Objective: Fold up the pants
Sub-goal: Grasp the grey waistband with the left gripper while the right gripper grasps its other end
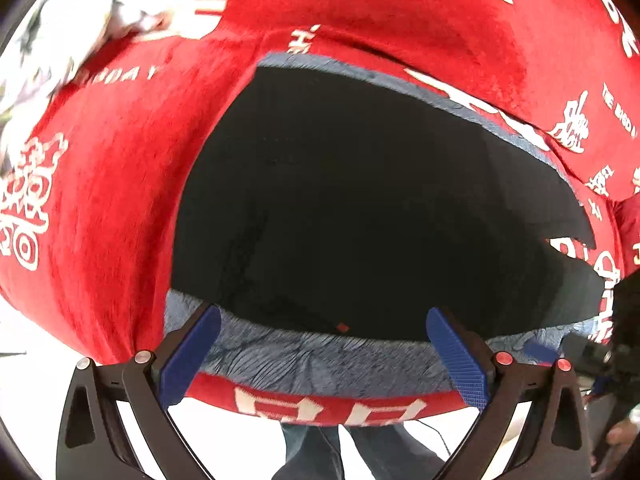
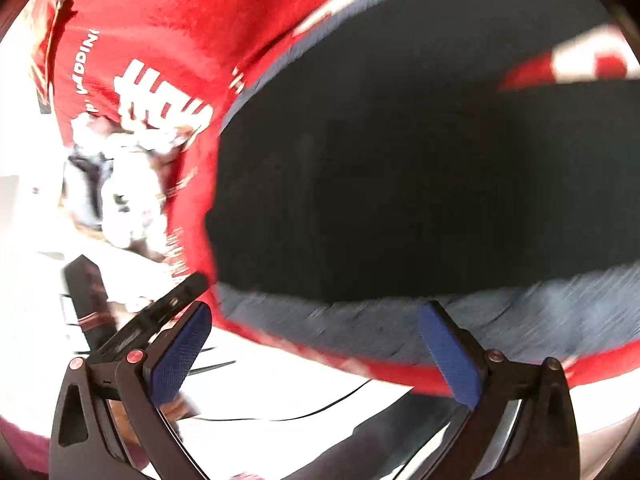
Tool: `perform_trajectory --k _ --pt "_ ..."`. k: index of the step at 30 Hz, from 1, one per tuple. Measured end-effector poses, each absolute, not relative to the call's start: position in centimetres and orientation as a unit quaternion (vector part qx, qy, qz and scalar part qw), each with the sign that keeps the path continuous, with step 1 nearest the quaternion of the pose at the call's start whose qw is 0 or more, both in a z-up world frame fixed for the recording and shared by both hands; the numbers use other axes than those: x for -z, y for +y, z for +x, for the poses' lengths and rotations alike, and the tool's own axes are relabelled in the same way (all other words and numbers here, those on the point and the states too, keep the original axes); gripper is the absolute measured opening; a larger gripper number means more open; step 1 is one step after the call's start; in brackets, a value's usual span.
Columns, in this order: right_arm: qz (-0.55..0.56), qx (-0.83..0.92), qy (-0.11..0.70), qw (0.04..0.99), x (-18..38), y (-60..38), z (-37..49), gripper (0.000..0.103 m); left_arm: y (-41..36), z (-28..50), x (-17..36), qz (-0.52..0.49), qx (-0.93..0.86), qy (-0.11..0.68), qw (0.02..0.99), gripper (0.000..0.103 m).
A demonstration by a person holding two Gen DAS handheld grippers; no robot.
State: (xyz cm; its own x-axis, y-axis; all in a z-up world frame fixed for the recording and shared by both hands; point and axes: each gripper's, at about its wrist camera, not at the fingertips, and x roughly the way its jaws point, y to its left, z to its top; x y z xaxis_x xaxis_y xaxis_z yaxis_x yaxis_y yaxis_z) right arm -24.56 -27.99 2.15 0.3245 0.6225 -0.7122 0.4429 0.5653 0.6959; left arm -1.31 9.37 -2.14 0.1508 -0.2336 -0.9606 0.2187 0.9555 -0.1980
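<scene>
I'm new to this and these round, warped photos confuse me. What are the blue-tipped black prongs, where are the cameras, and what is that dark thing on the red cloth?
A person holds one tool in each hand, each ending in two-fingered tongs. A fisheye camera on each looks along its fingers: one picture from the left tongs, one from the right tongs. Both stand open, holding nothing. Ahead lie dark folded pants with a grey-blue patterned lining on a red plush blanket with white lettering. A crumpled white patterned cloth lies farther off.
</scene>
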Motion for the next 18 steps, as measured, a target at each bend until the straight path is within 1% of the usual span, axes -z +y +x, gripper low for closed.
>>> perform_trajectory --k 1,2,3,5,8,12,15,18 --pt "0.473 -0.073 0.581 0.658 -1.5 -27.4 -25.0 0.099 10.0 -1.5 2.4 -0.015 0.148 0.639 0.755 0.103" --pt "0.487 -0.084 0.586 0.642 -0.5 -26.6 -25.6 0.088 10.6 -1.6 2.8 -0.022 0.147 0.644 0.75 0.103" --pt "0.495 -0.092 0.59 0.631 0.1 -26.0 -26.0 0.073 11.2 -1.9 3.1 -0.028 0.146 0.649 0.746 0.103" --pt "0.519 -0.114 0.602 0.596 2.5 -24.2 -27.1 0.065 11.8 -2.4 3.7 -0.032 0.146 0.654 0.742 0.103" --pt "0.522 -0.119 0.608 0.587 4.2 -23.0 -27.5 0.065 12.4 -3.4 4.5 -0.04 0.158 0.657 0.736 0.103" --pt "0.538 -0.124 0.581 0.598 5.6 -22.9 -27.5 0.065 13.3 -4.9 6.0 -0.079 0.182 0.661 0.724 0.103" --pt "0.531 -0.137 0.562 0.619 4.8 -22.9 -27.2 0.065 13.8 -6.0 7.4 -0.121 0.188 0.671 0.707 0.103" --pt "0.55 -0.144 0.528 0.631 3.6 -23.3 -26.0 0.065 13.6 -6.5 8.8 -0.177 0.2 0.679 0.684 0.103"
